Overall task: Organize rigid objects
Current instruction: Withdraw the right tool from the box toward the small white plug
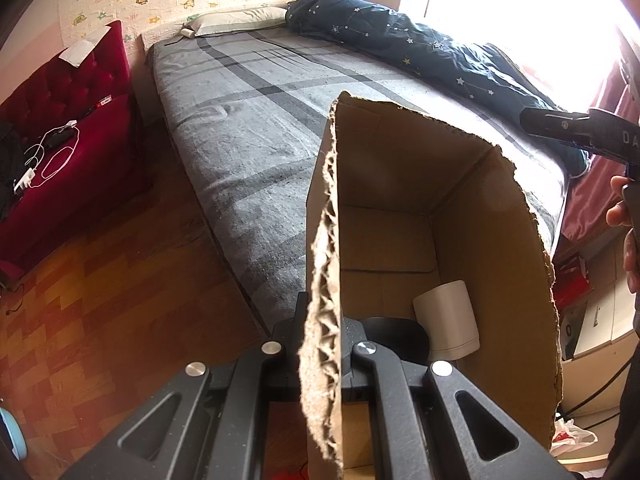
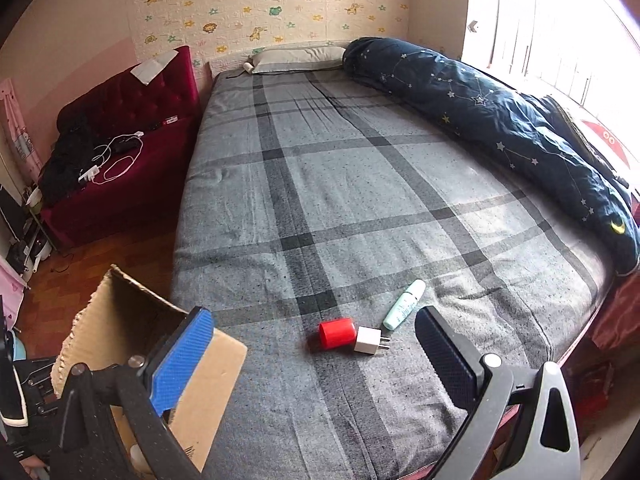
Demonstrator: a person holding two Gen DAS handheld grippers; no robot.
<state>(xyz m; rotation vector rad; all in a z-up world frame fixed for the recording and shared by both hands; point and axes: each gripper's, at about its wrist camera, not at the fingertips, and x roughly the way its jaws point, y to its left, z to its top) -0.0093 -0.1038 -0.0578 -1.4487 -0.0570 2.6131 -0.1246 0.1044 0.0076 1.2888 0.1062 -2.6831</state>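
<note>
My left gripper (image 1: 322, 360) is shut on the torn corrugated wall of an open cardboard box (image 1: 400, 184). Inside the box lie a white cylinder (image 1: 448, 316) and a dark round object (image 1: 394, 332). In the right wrist view the same box (image 2: 120, 320) stands at the lower left, beside the bed. My right gripper (image 2: 316, 356) is open above the bed's near end, with nothing between its fingers. Just beyond it on the blanket lie a red cylinder (image 2: 337, 333), a white plug charger (image 2: 369, 341) touching it, and a mint-green tube (image 2: 404, 304).
The grey plaid bed (image 2: 360, 184) carries a rolled navy quilt (image 2: 500, 120) along the window side and a pillow (image 2: 298, 58) at the head. A red sofa (image 2: 120, 152) with cables stands left. A person's hand (image 1: 624, 216) shows at the right edge.
</note>
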